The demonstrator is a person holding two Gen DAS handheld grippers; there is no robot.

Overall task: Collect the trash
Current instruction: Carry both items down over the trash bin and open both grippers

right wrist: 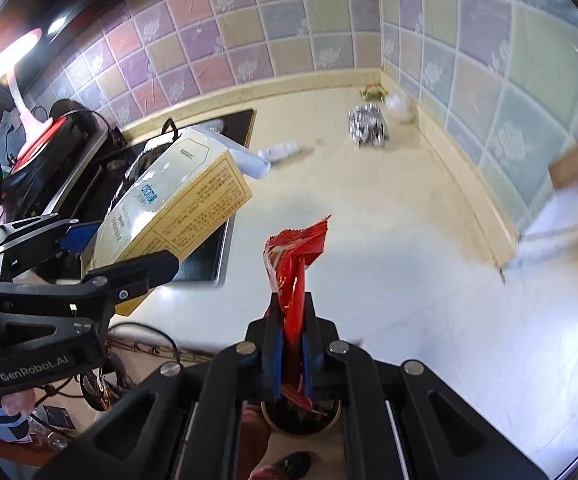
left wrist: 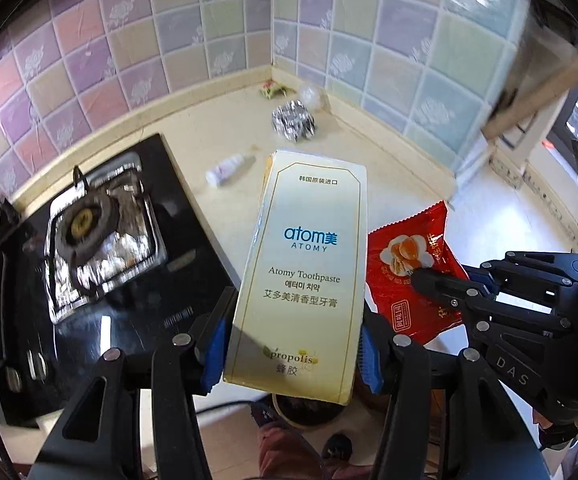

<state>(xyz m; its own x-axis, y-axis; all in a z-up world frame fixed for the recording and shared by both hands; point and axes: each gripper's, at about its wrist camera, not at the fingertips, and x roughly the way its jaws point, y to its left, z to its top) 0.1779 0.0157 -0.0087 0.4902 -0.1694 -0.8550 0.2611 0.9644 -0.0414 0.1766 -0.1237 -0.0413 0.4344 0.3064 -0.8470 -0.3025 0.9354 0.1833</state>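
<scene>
Small bottle [left wrist: 228,168] on counter blurred; wrapper scrap [left wrist: 273,89] in corner too small to identify.

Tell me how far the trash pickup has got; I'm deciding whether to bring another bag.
Nothing visibly binned yet. In hand: the left gripper clamps a toothpaste box, the right gripper pinches a red wrapper. Left on the counter: a small bottle, crumpled foil, a green wrapper and clear plastic.

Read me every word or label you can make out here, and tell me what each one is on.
"atom美 ATOMY", "Atomy Toothpaste", "propolis": box.
"DAS": right gripper.
"GenRobot.AI": left gripper.
Small print on the box side and on the red wrapper: too blurred.
</scene>
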